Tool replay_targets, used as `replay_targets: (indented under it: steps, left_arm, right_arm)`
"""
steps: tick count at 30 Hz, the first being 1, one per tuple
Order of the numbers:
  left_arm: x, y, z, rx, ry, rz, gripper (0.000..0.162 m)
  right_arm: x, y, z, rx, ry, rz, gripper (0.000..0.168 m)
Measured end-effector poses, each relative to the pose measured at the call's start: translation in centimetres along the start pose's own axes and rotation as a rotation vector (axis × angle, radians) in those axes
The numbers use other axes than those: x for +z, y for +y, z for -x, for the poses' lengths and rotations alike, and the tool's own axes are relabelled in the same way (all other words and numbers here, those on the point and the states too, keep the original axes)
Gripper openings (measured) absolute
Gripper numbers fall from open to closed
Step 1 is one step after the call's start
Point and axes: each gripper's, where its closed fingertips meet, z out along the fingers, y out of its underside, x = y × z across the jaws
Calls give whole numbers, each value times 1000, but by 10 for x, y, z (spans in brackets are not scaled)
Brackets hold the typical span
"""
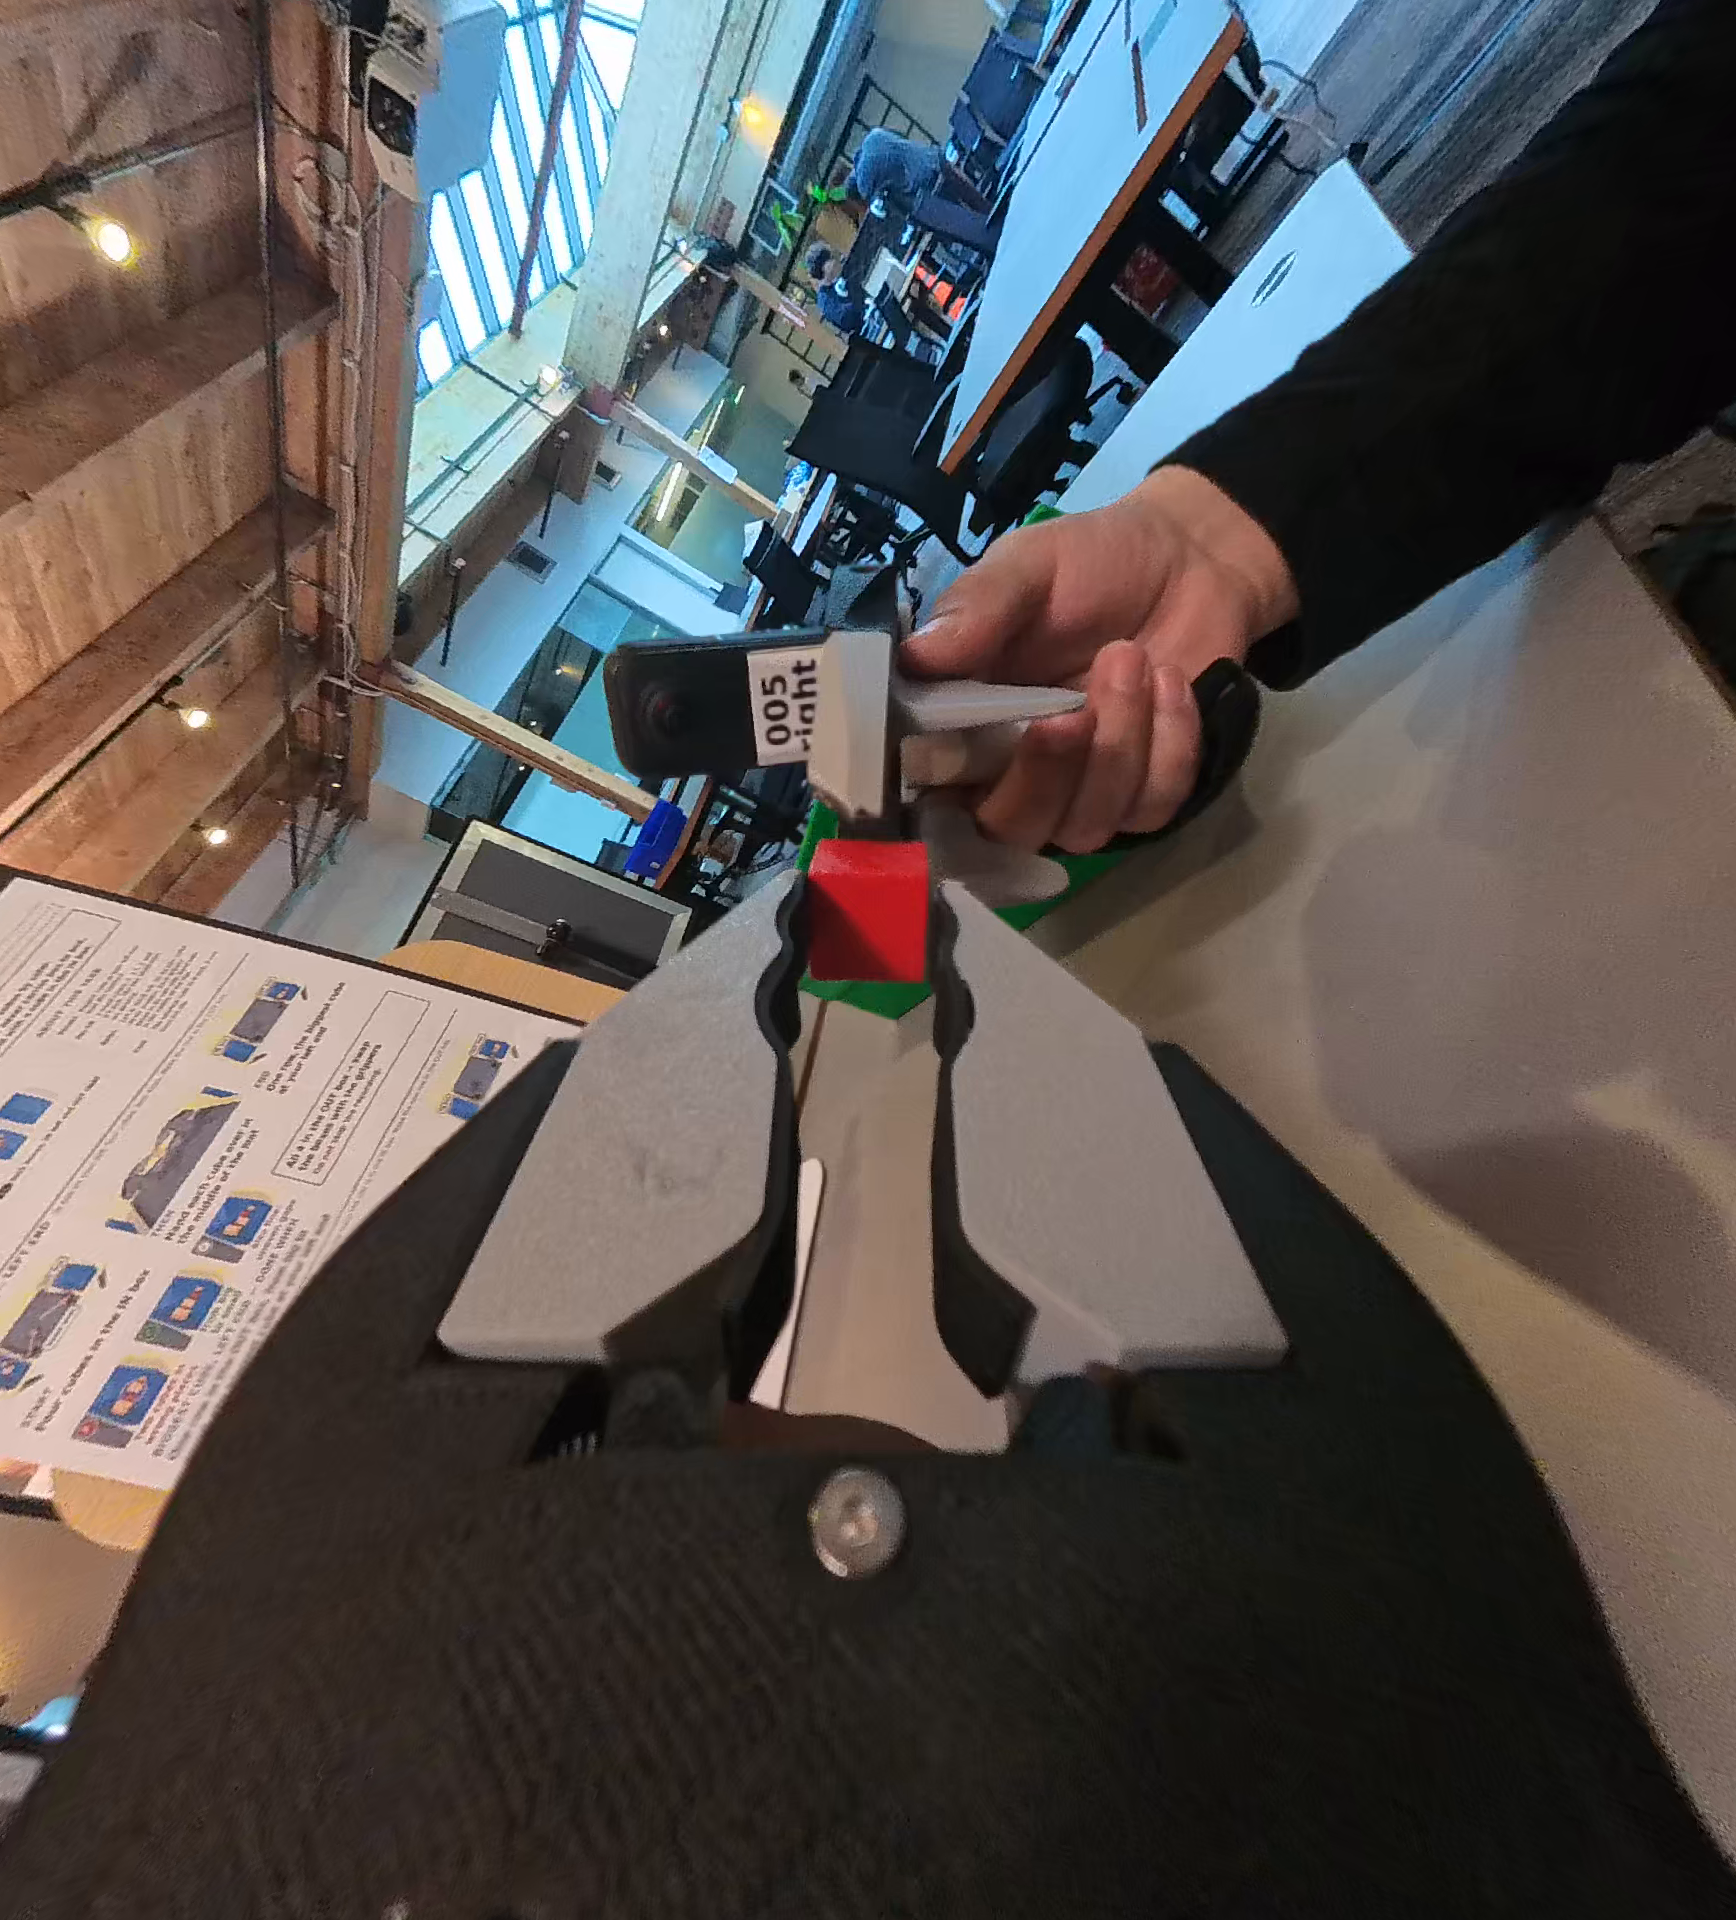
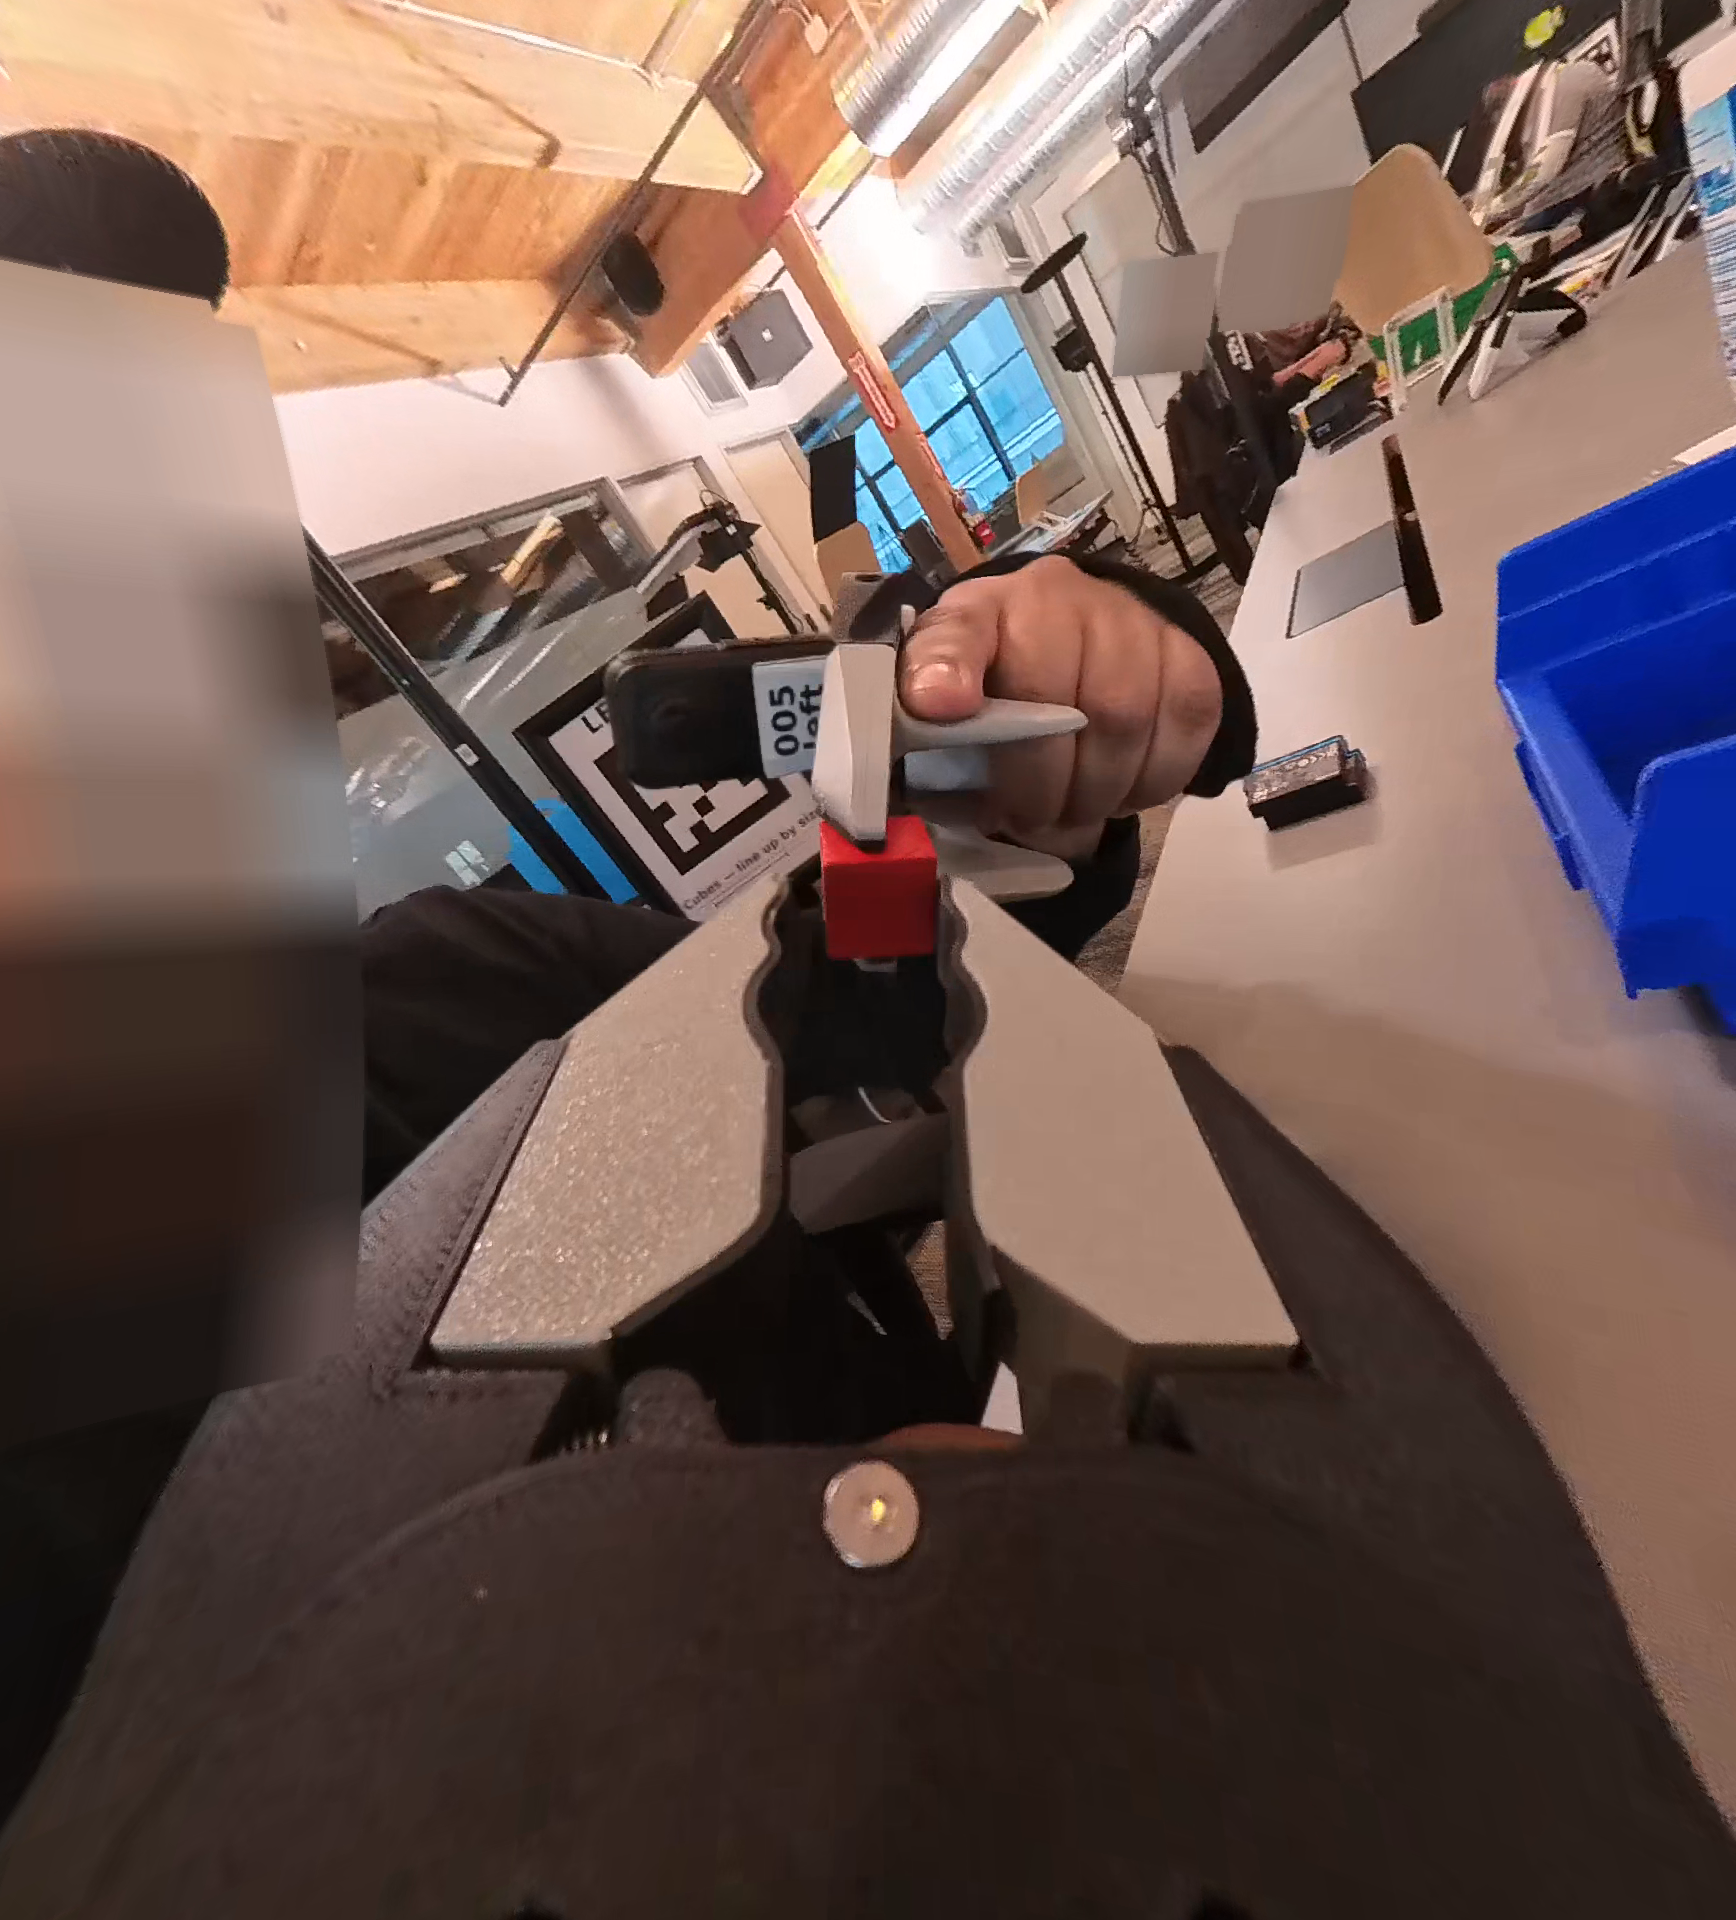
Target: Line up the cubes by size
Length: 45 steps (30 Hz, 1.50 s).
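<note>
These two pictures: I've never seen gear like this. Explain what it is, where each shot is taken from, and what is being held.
No robot here: a person holds a hand-operated two-finger gripper in each hand, each with a camera looking forward along its grey fingers.

The left wrist view looks out over the left gripper; opposite it is the right gripper, held in a hand with a black sleeve. The right wrist view is the reverse: the right gripper in front, the left one in a hand beyond.

Both grippers meet tip to tip on one red cube, held in the air above the grey table. It looks like a handover, with each pair of fingers against the cube's sides.

On the table are blue bins; a green object shows behind the cube, and a printed sheet stands at the left.
</note>
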Motion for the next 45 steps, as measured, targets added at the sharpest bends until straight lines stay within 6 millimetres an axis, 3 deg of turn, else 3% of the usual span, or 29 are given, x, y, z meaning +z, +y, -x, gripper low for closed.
replay_targets:
  steps: [8, 12, 13, 14, 16, 18, 21, 24, 27, 30, 39, 45]
  left_arm:
    - [3, 11, -2, -33, -16, 26, 19]
    - [-5, 16, 0, -133, -71, 28, 19]
    - [-10, 16, -5, -187, -45, 19, 17]
    - [-16, 17, -11, -233, -25, 11, 3]
    - [-25, 28, -29, -307, 14, 39, 0]
    - [-31, 49, -49, -347, 25, 125, 0]
    - [-38, 72, -79, -375, 60, 219, 0]
    - [-39, 77, -90, -405, 55, 239, 0]
    - [-36, 77, -92, -446, 52, 245, 0]
    - [-32, 84, -96, -468, 61, 283, 1]
    - [-21, 94, -100, -483, 78, 320, 5]
    - [-20, 94, -101, -490, 81, 296, 9]
  right_arm:
    - [-1, 4, -12, -30, 93, 16, 19]
    - [-26, -10, 2, -116, 175, 24, 18]
    - [-41, -16, 4, -175, 246, 43, 18]
    - [-63, -21, 0, -253, 363, 85, 18]
    - [-121, -28, -16, -428, 640, 241, 18]
    - [-182, -31, -34, -487, 855, 419, 18]
    - [-257, -21, -65, -493, 1048, 724, 18]
    - [-299, 4, -92, -438, 1086, 1005, 18]
    - [-314, 30, -113, -399, 1048, 1197, 18]
    - [-315, 44, -125, -398, 1000, 1265, 19]
    - [-322, 70, -141, -370, 932, 1304, 18]
    - [-309, 74, -147, -364, 901, 1258, 18]
